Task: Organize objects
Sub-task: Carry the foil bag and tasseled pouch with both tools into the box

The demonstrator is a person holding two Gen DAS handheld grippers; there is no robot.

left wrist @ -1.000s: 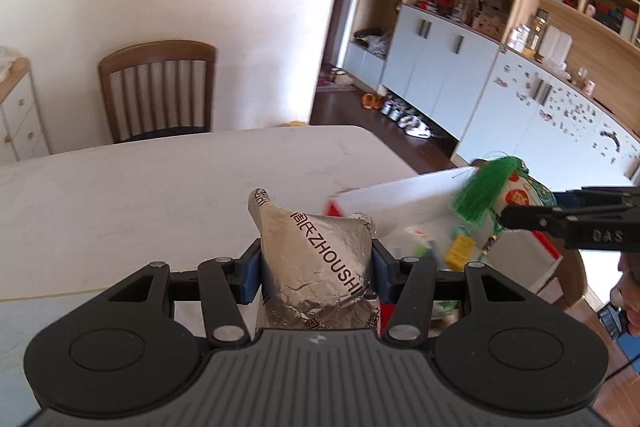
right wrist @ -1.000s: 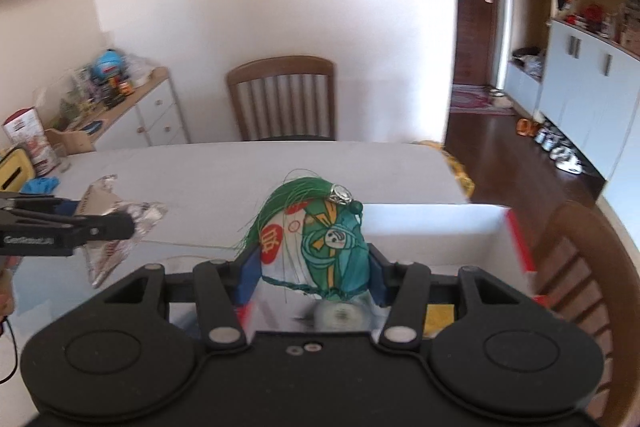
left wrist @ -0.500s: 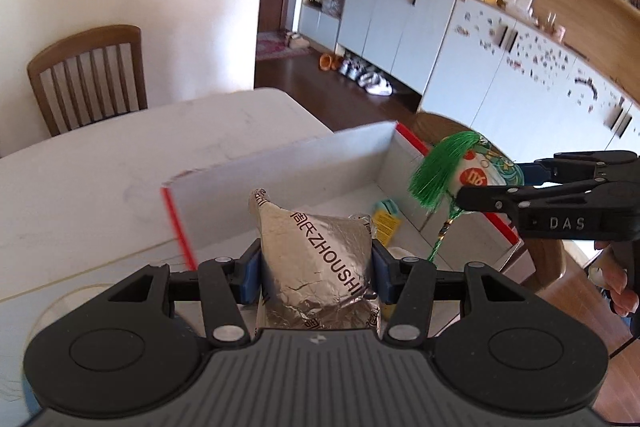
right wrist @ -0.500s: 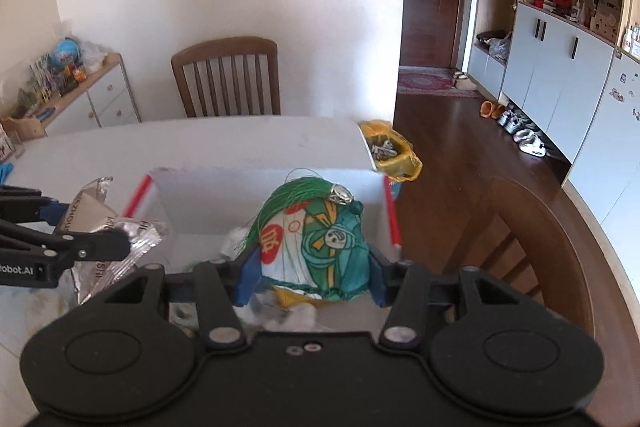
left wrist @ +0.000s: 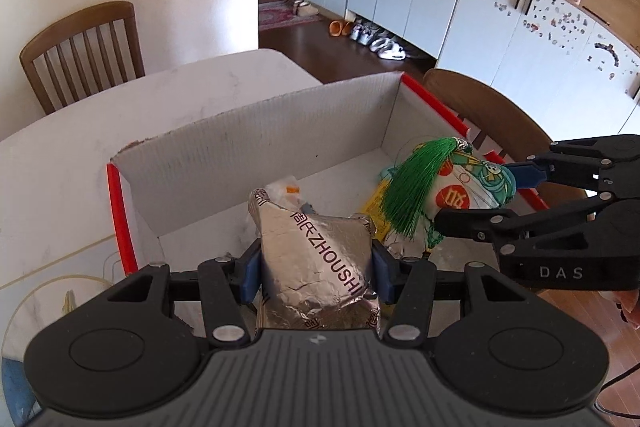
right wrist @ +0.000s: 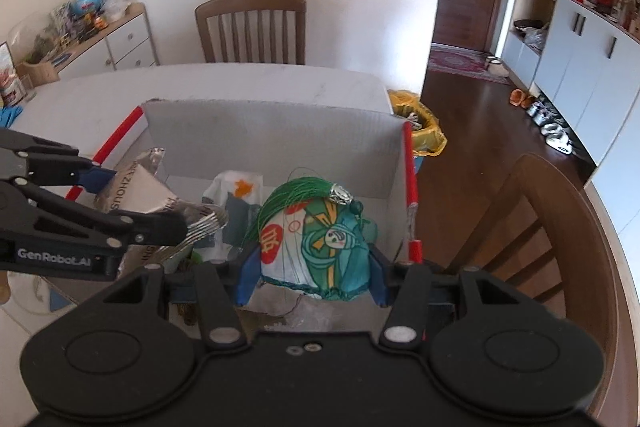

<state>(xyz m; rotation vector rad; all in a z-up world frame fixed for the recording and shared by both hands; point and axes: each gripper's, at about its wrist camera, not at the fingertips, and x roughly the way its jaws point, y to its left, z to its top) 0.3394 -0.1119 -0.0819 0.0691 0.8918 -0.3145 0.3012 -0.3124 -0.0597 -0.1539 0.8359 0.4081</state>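
- Silver foil snack pouch, printed "ZHOUSHI", sits clamped between the blue pads of the left gripper, now poised over the open cardboard box with red-taped edges.
- Green-tasselled fabric sachet, patterned with a cartoon figure and a red seal, is pinched in the right gripper, hanging above the box's right-hand end.
- Both grippers have swung in and dropped over the past second: a second ago the pouch hung over bare white counter with the box off to the side; now each item sits above the box's interior, close to its floor.
- Inside the box lie a white wrapper with an orange mark and a yellow packet, partly hidden under the held items.
- Neither grip has loosened; the jaws hold the same half-closed width on their loads.
- Judged from this, the carry is all but done, and what remains is letting go so that pouch and sachet land among the sorted things.
- Wooden chairs stand beyond the counter.
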